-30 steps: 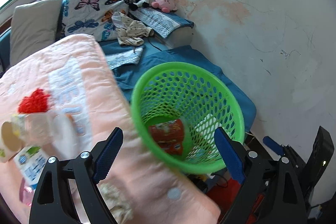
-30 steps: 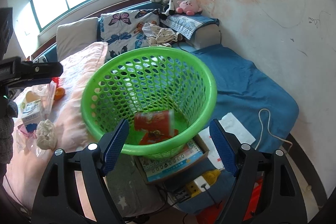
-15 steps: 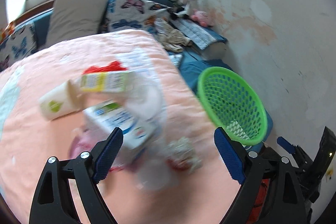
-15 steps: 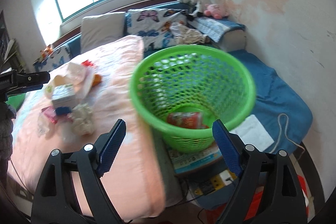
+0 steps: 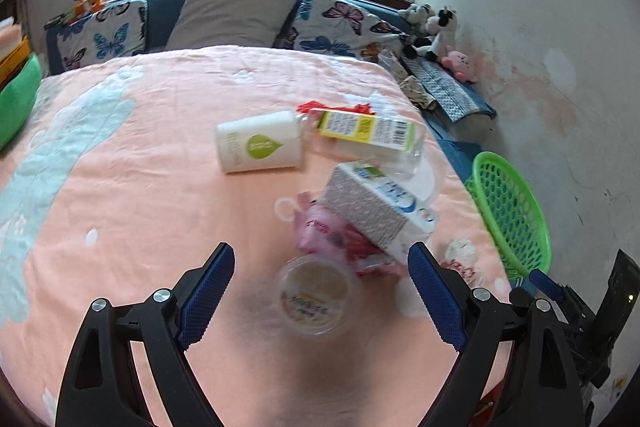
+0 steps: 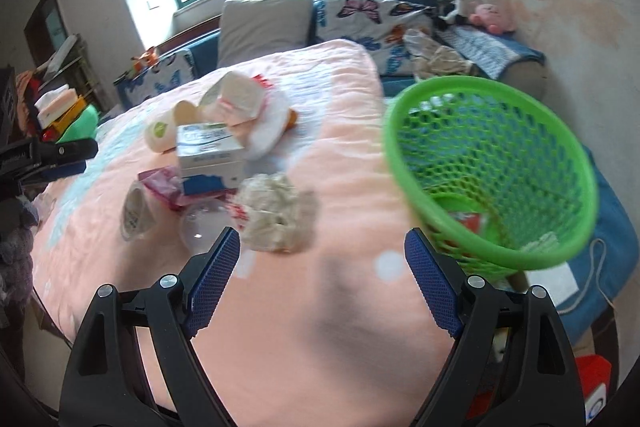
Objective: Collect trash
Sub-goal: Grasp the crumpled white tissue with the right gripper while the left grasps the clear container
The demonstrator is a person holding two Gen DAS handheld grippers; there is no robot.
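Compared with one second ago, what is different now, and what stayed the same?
Both claws swung from the green basket to the trash on the pink blanket. The left claw hovers over a lidded cup. The right claw, just opened wider, holds nothing. The red wrapper remains in the basket.

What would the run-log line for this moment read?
left gripper: open, empty, above round lidded cup | right gripper: open, empty, near crumpled tissue | green basket: one red wrapper inside
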